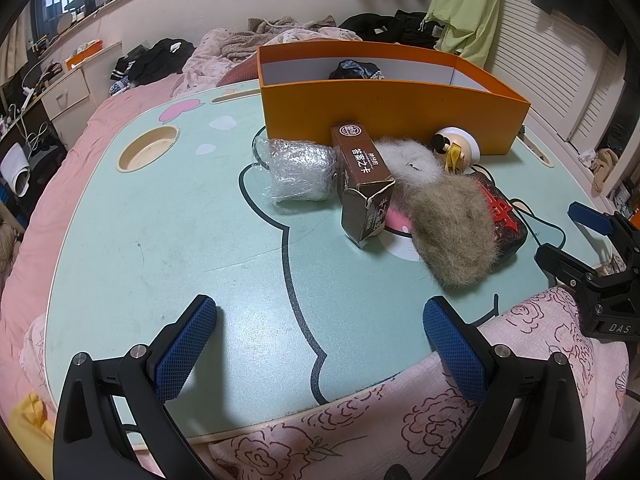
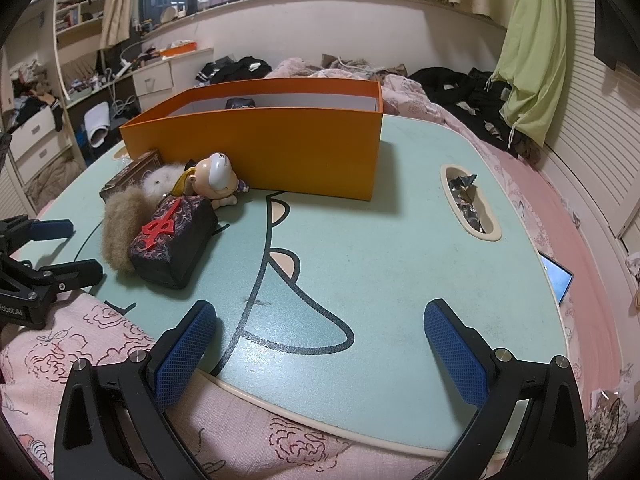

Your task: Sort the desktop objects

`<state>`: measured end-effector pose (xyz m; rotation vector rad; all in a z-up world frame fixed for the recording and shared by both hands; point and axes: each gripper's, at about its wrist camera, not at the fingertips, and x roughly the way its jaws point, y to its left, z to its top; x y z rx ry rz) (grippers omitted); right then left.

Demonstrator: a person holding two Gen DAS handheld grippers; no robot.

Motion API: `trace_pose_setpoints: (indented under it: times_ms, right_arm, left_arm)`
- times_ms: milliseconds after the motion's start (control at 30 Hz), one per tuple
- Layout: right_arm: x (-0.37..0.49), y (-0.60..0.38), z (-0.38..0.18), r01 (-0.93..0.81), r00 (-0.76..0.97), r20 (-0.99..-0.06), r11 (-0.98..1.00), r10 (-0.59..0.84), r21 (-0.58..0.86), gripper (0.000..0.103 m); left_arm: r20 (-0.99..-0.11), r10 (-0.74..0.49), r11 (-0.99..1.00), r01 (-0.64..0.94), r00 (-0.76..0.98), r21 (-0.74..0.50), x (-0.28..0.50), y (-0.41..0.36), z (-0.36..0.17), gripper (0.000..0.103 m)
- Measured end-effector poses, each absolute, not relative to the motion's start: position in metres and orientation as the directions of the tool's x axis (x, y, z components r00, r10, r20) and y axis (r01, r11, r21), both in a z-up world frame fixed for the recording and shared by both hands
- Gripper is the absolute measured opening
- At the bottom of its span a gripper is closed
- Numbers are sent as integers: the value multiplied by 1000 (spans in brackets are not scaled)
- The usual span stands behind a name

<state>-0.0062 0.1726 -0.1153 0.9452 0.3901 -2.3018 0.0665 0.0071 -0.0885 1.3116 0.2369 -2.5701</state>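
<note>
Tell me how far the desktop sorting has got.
Barely begun: one dark item sits in the orange box. Both grippers, left and right, are open, holding nothing. Bubble wrap, brown carton, fur clump, figurine and patterned pouch remain.

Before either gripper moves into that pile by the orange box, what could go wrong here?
The brown carton, both fur tufts, the doll and the dark pouch lie touching, so a grasp on one may drag its neighbours. The tan fur tuft drapes over the pouch and could snag in the fingers. The bubble-wrap bundle looks soft and may slip. Left gripper and right gripper are both open and sit close together, risking collision.
</note>
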Motion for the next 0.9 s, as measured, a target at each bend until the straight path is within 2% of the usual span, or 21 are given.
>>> trace_pose_setpoints:
  times_ms: [767, 900]
  right_arm:
    - [-5, 172, -114, 639, -558, -710, -769, -430, -36, 103]
    - [-4, 167, -103, 672, -524, -704, -740, -480, 4, 103]
  left_arm:
    - [-811, -143, -956, 291, -567, -34, 68, 7, -88, 103]
    - [-811, -142, -956, 292, -567, -38, 67, 7, -87, 103]
